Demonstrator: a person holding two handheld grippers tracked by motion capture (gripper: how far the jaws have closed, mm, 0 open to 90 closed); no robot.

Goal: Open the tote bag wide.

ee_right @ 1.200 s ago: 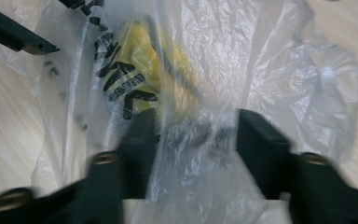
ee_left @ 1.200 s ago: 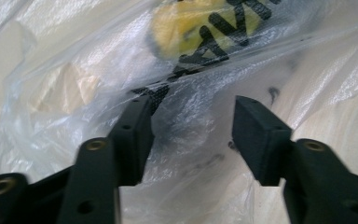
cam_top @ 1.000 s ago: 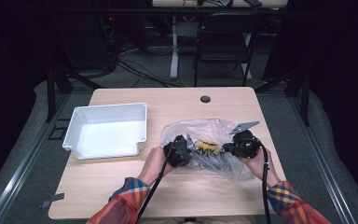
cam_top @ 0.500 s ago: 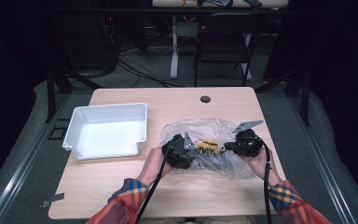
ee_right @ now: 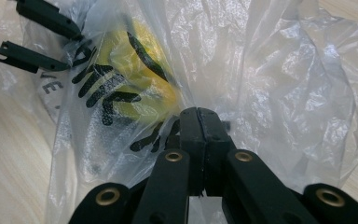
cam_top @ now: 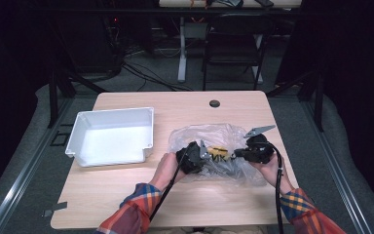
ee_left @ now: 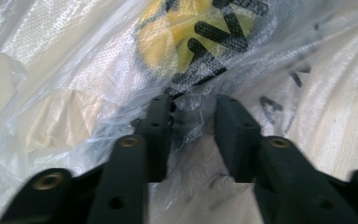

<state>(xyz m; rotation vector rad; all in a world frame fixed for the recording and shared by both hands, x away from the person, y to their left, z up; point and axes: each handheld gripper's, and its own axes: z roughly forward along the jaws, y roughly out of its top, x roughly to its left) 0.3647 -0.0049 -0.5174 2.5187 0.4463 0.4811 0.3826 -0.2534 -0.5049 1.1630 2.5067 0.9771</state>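
The crumpled clear plastic bag [cam_top: 219,151] fills the table's [cam_top: 126,200] right half between both grippers, film bunching around the left gripper [ee_left: 193,116]. The white tray [cam_top: 112,135] blocks the left side, just beside the bag; bare tabletop lies behind and in front

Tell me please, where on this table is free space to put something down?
Bare wood lies along the near edge of the table, in front of the white tray, and across the far strip around the small dark hole. It is crowded at the right middle, where the plastic bag and both grippers sit.
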